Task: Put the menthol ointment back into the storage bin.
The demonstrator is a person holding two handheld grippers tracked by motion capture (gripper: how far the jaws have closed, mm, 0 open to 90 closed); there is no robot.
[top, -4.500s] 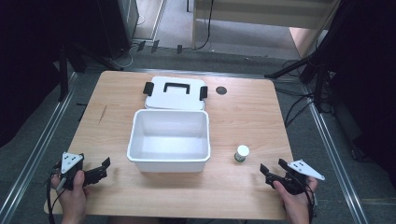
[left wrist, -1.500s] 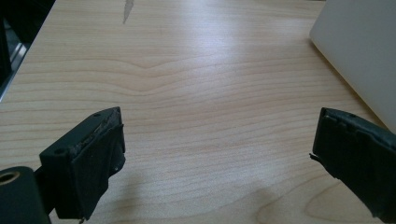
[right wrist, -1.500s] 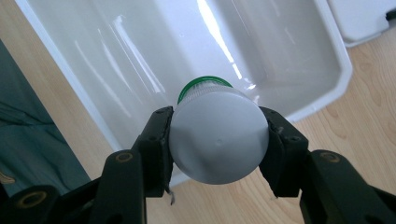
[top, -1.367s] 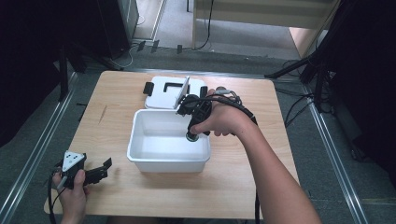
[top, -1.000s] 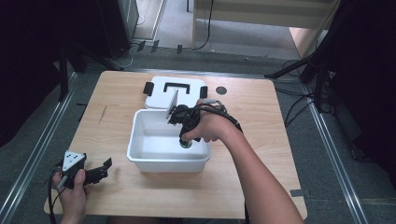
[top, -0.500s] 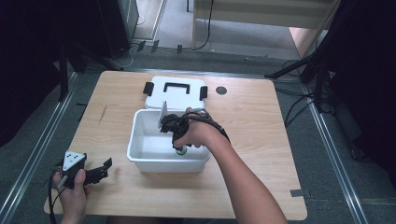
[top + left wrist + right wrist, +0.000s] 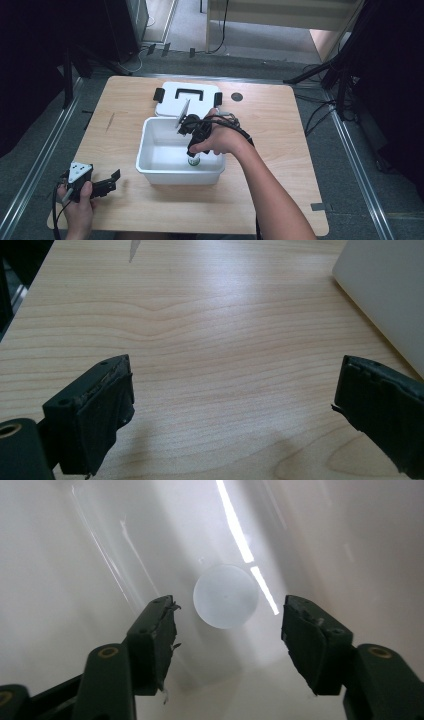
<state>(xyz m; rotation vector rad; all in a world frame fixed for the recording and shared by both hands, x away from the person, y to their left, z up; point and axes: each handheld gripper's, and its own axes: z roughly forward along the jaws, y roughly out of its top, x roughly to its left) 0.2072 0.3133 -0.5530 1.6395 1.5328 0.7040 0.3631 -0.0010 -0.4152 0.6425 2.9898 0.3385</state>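
- We see a pale wooden counter (image 7: 280, 130) on grey floor (image 7: 45, 145), dark surroundings.
- White bin (image 7: 150, 172) holds a small jar (image 7: 194, 161).
- Right gripper (image 7: 227, 625) jaws spread above it, empty.
- Left gripper (image 7: 107, 182) jaws wide, empty.

wooden table (image 7: 280, 130), possibly a dark grommet (image 7: 237, 97)

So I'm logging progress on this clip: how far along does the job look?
Done, it seems: the small bottle stands inside the white bin, and the right gripper above it is open, jaws either side of the cap, not touching. In hand: nothing; the left gripper rests open over the table. Probably left: fitting the lid, which lies behind the bin.
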